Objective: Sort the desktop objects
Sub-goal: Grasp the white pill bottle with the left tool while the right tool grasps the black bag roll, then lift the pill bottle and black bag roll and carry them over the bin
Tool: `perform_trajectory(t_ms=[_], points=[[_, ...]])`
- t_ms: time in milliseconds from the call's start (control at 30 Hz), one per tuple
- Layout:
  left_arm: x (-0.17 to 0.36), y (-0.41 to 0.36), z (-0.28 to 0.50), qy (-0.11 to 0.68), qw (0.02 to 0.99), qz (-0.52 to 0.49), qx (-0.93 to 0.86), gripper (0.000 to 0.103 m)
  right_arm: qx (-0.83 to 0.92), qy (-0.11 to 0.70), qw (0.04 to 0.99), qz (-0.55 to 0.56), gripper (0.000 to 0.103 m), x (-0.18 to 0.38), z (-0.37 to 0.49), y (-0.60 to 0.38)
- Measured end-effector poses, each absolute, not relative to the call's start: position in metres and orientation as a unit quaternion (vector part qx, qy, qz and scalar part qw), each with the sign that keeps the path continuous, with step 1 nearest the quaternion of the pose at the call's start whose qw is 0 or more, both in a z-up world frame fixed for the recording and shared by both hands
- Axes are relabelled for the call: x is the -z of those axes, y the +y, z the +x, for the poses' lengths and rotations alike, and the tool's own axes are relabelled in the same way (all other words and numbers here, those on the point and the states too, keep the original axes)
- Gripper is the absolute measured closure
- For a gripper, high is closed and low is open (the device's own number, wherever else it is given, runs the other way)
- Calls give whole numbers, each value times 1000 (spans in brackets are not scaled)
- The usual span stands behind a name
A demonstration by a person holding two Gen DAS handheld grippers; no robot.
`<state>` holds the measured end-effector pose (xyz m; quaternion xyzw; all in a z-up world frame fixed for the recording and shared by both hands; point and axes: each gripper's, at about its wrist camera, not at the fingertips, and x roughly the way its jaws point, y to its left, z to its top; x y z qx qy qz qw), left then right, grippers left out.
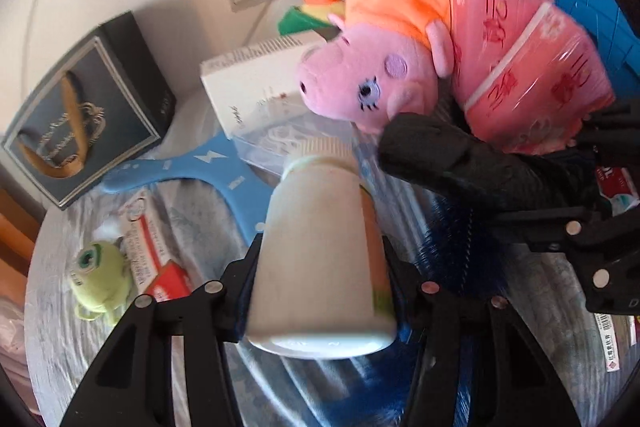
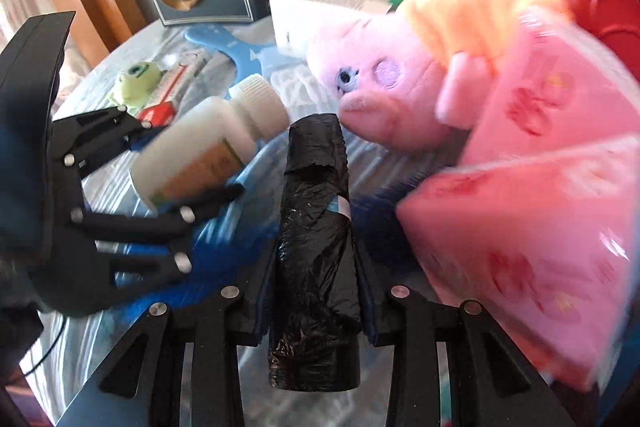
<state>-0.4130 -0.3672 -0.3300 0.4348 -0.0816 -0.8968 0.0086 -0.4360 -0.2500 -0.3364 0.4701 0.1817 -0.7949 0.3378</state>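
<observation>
My left gripper point(image 1: 320, 259) clamps a light, slick bottle point(image 1: 320, 247) mid-body, my right gripper point(image 2: 316, 267) squeezes a soft bag roll point(image 2: 316, 227).

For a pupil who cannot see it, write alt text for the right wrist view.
The right tongs grip a black plastic-bag roll. Left of them, the left tongs hold a white bottle; a pink pig plush and pink tissue packs lie right.
</observation>
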Motion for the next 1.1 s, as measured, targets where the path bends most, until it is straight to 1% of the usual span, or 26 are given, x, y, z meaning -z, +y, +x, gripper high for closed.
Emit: perform_trajectory(t_ms=[133,300,333,367,500,600,700,867,933,1100], points=[[305,-367,-396,-78,22,405,911,52,812,156,339,449,69,314,-420,-232],[287,-363,-385,-86,22,390,916,54,822,141,341,433,69,290,-409,-224],[286,-361,-384,-87,21,390,916,60,823,138,342,431,69,285,-406,-222],[285,-359,-381,-88,17,393,915,64,825,133,343,430,69,281,-404,-220],[298,-356,-384,-96,14,415,904,64,828,126,338,429,69,275,-399,-216],[306,-360,-387,-78,27,421,903,64,829,124,332,433,69,273,-398,-210],[314,-364,-389,-70,37,428,900,50,831,121,329,432,69,271,-400,-210],[323,-381,-377,-71,40,440,894,49,830,111,333,434,69,272,-404,-207],[323,-386,-373,-66,34,437,896,42,827,105,339,436,69,274,-406,-211],[317,-400,-369,-43,31,433,900,42,817,108,354,442,69,279,-407,-225]])
